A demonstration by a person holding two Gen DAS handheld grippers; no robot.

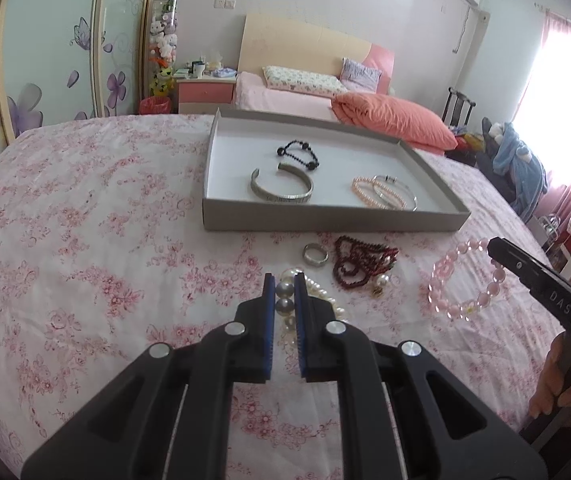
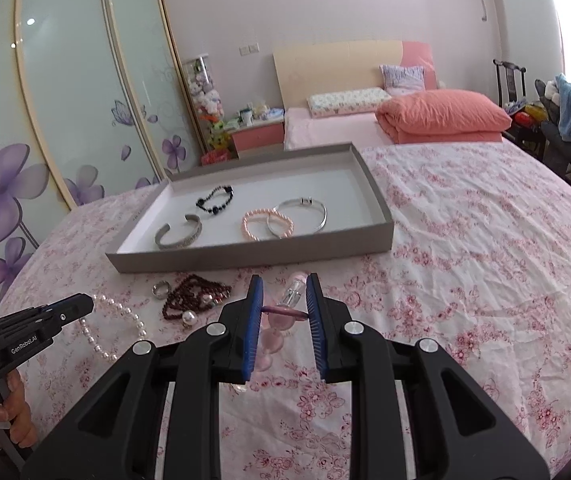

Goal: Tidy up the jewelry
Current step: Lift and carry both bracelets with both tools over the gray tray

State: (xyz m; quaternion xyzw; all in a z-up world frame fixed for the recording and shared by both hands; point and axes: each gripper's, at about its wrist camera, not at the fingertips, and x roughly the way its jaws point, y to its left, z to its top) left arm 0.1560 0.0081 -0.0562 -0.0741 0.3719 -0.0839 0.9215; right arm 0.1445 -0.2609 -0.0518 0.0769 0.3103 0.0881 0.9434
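A floral pink bedspread [image 2: 465,240] carries a grey tray [image 1: 325,222] in a bedroom with a purple-flowered wardrobe [image 2: 45,120]. The tray holds a black bead bracelet [image 1: 297,155], a silver cuff [image 1: 283,188], a pink pearl bracelet [image 2: 267,224] and a silver bangle [image 2: 301,214].

The left gripper [image 1: 284,292] points low at the tray, its jaws pinching the pearl strand [image 2: 113,328]. The right gripper [image 2: 283,300], jaws partly spread, grips the pink bead bracelet [image 1: 465,280].

Both fingers hide part of their beads. Near the tray, a ring [image 1: 315,255] lies beside dark red beads [image 1: 359,262].
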